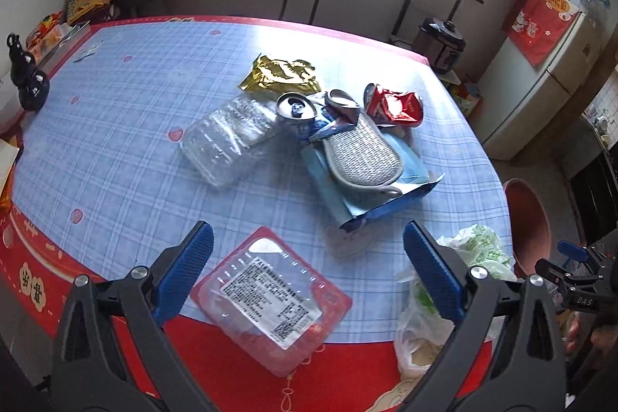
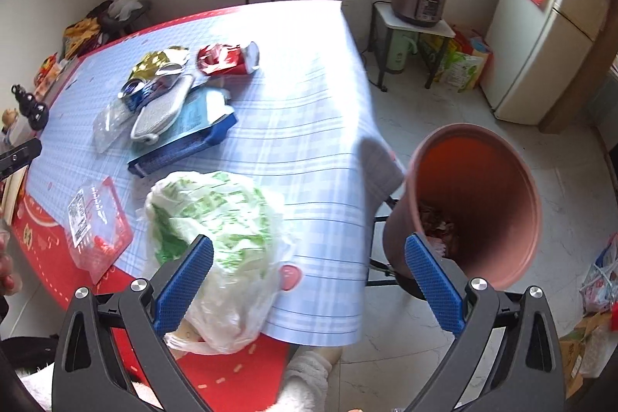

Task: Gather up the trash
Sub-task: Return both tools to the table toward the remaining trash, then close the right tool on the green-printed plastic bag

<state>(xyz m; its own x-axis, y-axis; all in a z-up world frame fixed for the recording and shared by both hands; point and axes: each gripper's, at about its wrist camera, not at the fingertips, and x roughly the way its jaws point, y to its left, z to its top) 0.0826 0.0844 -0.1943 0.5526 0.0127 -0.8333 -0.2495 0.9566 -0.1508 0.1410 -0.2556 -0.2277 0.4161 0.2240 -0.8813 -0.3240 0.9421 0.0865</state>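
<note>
The left tongs stand wide and hold nothing, hovering above a clear plastic tray with a printed label that lies at the near edge of the bench. The right tongs are also wide and hold nothing; their left finger sits over a crumpled green-and-white plastic bag at the bench's near corner, and their right finger falls in front of the brown bin standing on the floor just beside that corner, some rubbish already in its bottom.

Farther out, mid-bench, lies a tight heap: a crushed clear bottle, a blue drink can, a gold wrapper, a crushed red can, and a grey slipper resting on a blue pouch.

The risks look plain. The tray is flat and slick, so the tongs may slide off it or push it over the edge. The bag is loose and overhangs the corner; a shallow pinch could catch only film and spill what is inside. Pulling one thing from the heap may drag or roll its neighbours, and the slipper may not be trash at all.
</note>
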